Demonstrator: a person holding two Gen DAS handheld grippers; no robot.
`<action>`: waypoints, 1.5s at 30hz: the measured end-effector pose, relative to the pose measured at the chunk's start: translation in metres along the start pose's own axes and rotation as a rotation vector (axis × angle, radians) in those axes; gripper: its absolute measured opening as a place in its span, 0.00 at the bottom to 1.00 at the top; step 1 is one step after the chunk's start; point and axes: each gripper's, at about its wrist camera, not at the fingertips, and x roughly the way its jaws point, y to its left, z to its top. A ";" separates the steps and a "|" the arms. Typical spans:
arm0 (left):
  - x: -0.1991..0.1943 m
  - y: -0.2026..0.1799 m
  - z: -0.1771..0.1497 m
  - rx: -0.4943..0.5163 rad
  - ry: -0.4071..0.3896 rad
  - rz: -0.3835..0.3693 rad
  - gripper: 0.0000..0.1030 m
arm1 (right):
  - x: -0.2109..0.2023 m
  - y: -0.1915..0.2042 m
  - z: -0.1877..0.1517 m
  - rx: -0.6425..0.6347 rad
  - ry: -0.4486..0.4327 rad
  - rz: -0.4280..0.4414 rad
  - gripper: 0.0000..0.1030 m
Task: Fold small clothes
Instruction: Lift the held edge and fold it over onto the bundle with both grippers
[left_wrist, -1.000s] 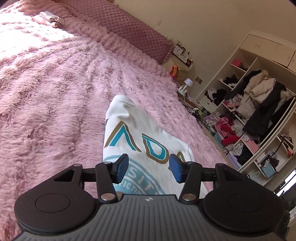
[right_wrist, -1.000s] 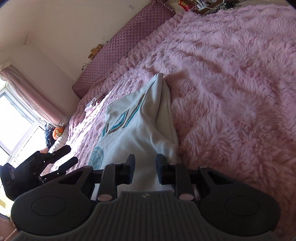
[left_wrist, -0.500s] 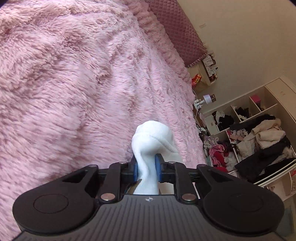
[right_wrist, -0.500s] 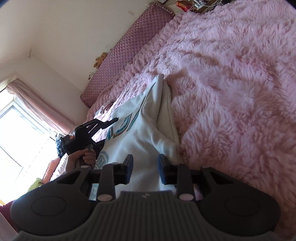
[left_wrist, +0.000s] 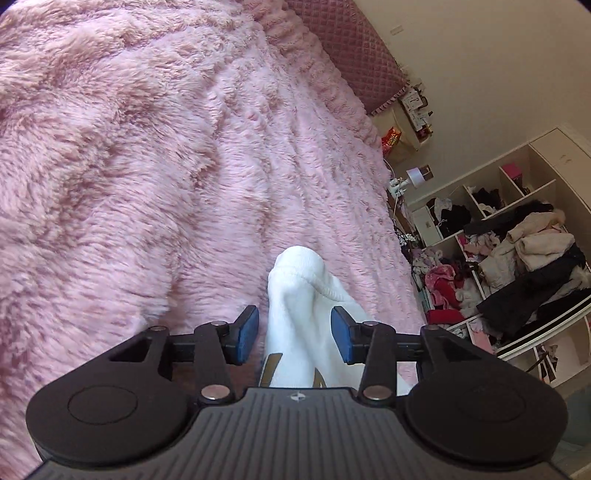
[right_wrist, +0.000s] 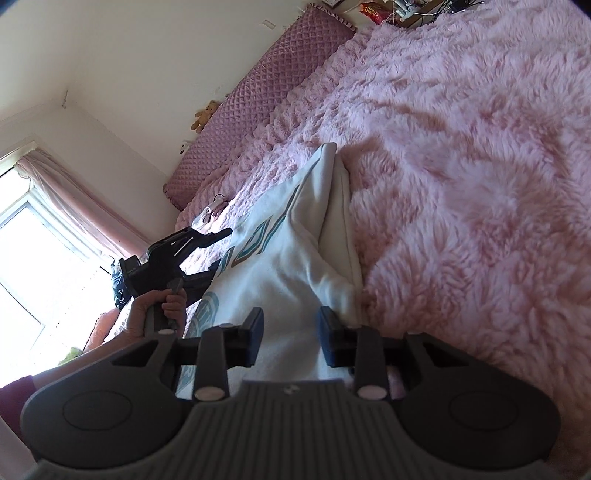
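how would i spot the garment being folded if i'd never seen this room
Find the big fluffy pink blanket covering the bed below the quilted pink headboard. The white sweatshirt lies on it, near the edge where the two grippers are. It is the only white, smooth fabric there, with teal and gold lettering and a round teal print.

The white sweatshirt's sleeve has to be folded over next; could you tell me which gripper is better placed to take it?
Probably the left gripper: the sleeve of the white sweatshirt bunches between its opening pads, untouched.
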 end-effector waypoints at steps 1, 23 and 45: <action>-0.009 0.001 -0.004 -0.004 0.014 -0.012 0.52 | 0.000 0.001 0.000 -0.003 0.001 -0.002 0.30; -0.073 0.027 -0.079 -0.065 0.165 -0.167 0.63 | 0.007 0.021 0.020 -0.035 0.055 -0.043 0.50; -0.008 0.045 -0.066 -0.138 0.251 -0.325 0.69 | 0.087 -0.047 0.111 0.123 0.258 0.131 0.68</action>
